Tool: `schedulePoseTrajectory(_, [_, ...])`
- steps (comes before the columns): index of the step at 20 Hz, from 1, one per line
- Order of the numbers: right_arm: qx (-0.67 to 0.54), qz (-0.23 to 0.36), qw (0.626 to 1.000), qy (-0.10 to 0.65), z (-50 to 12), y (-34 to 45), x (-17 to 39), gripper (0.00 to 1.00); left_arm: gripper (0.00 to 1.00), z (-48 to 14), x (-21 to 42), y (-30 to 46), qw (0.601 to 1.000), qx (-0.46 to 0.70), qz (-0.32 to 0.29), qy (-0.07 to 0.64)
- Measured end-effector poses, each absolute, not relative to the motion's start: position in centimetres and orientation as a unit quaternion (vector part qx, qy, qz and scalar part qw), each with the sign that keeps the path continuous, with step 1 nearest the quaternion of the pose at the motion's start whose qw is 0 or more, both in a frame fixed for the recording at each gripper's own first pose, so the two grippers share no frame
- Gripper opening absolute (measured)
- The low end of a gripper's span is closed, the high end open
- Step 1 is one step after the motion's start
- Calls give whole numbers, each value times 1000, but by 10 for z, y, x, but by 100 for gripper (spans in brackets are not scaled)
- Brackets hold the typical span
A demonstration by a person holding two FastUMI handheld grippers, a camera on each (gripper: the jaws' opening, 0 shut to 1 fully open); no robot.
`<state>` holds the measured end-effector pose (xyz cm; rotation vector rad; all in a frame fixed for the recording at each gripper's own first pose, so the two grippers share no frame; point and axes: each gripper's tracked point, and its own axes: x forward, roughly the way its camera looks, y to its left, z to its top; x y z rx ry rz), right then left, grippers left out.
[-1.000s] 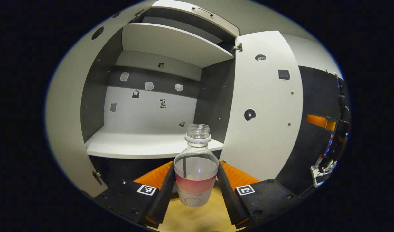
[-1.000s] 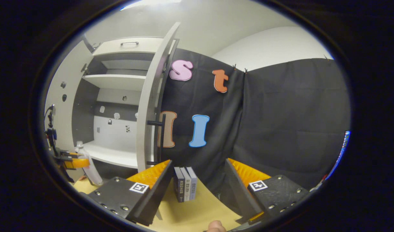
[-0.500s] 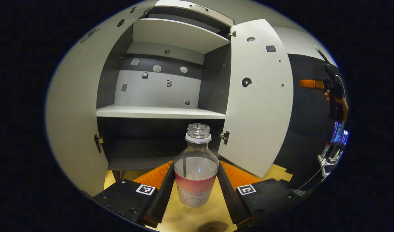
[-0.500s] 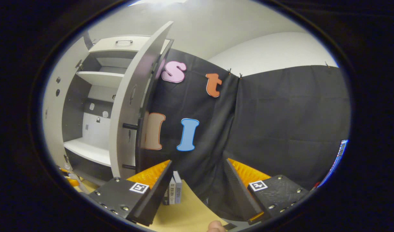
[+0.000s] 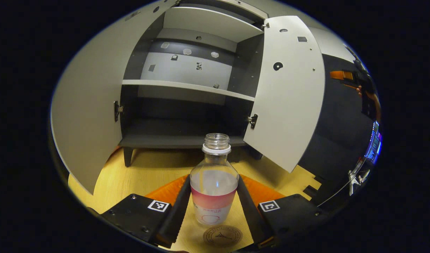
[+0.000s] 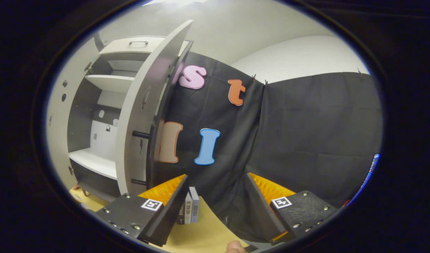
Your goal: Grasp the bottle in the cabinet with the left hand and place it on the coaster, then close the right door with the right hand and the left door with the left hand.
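Your left gripper (image 5: 214,211) has the bottle (image 5: 214,182) squarely between its fingers (image 5: 178,207), both pressing on the lower body at label height, so it's clamped. The bottle stands upright and centred in the grip, its base just above or maybe touching the table (image 5: 137,175); can't tell which. The coaster (image 5: 222,235) lies on the table directly below and slightly nearer to you than the bottle's base.

Your left gripper points level at the cabinet (image 5: 187,88), fingers out front, low over the table. Both doors stand open: left door (image 5: 92,105) swung wide, right door (image 5: 288,91) angled out. Far right in the left gripper view you can see your other hand (image 5: 371,102) holding its gripper, well apart from the bottle.

Your right gripper (image 6: 215,207) has its fingers spread wide w/ nothing between them. It's aimed at the booth's black cloth wall, w/ the right door's (image 6: 137,112) edge and bar handle (image 6: 141,134) to its left. A few books (image 6: 189,210) stand on the table (image 6: 204,235) just beyond its left finger.

Bottle: clear plastic, no cap, white neck ring, pink and white label band round the lower half.
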<state>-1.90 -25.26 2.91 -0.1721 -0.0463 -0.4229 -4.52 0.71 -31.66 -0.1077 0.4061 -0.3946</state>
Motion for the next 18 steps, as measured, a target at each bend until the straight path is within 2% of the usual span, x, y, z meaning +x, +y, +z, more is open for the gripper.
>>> schedulePoseTrajectory(2, [-82, -209, 974, -25, 30, -254, -15, 97, 78, -328, -57, 7, 955, -59, -196, 215])
schedulePoseTrajectory(9, [-68, -194, 978, -31, 29, -245, -1, 97, 79, -359, -81, -7, 941, -86, -208, 254])
schedulePoseTrajectory(18, [-14, -190, 981, -29, 26, -252, 2, 97, 79, -368, -84, -5, 951, -82, -187, 234])
